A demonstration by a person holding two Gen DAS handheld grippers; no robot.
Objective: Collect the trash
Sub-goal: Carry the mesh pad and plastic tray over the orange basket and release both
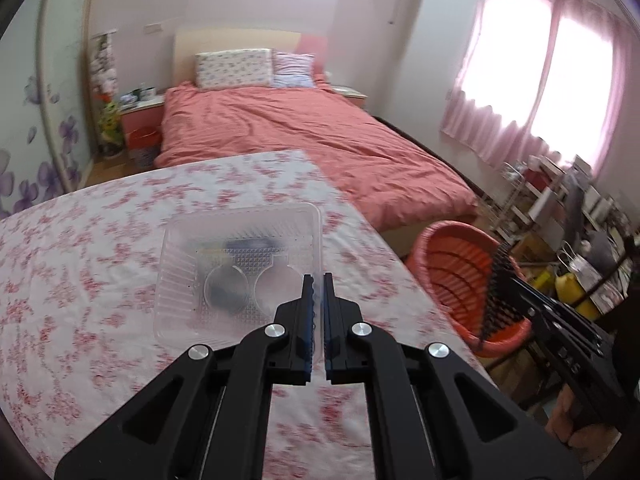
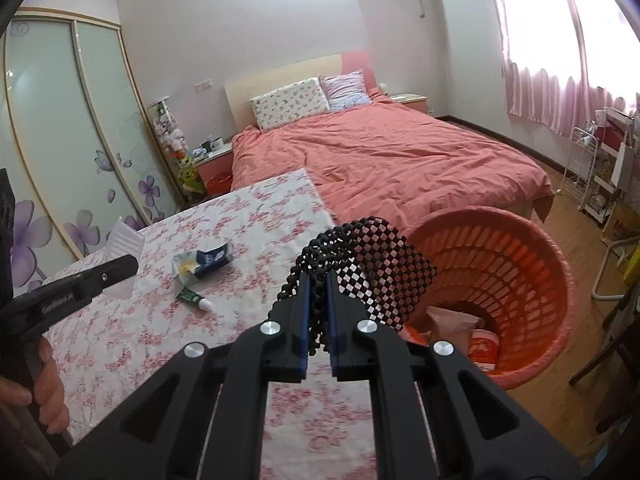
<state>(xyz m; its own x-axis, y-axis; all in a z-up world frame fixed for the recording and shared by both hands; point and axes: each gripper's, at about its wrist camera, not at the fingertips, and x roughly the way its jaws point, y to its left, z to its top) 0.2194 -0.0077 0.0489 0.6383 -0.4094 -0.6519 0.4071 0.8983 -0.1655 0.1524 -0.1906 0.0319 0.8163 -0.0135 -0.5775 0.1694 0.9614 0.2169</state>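
My left gripper (image 1: 318, 280) is shut on the right rim of a clear plastic tray (image 1: 240, 268), held over the floral tablecloth (image 1: 80, 280); the tray also shows in the right wrist view (image 2: 122, 242). My right gripper (image 2: 318, 280) is shut on a black mesh mat (image 2: 372, 264), held at the table's right edge beside the orange basket (image 2: 532, 276). That mat also shows in the left wrist view (image 1: 498, 292) over the basket (image 1: 452, 240). A blue-and-white packet (image 2: 204, 262) and a small green tube (image 2: 194, 299) lie on the table.
The basket stands on the floor right of the table and holds some wrappers (image 2: 468, 332). A bed with a pink cover (image 2: 400, 160) lies beyond the table. White racks (image 2: 600, 168) stand by the window; a wardrobe (image 2: 60, 140) is at left.
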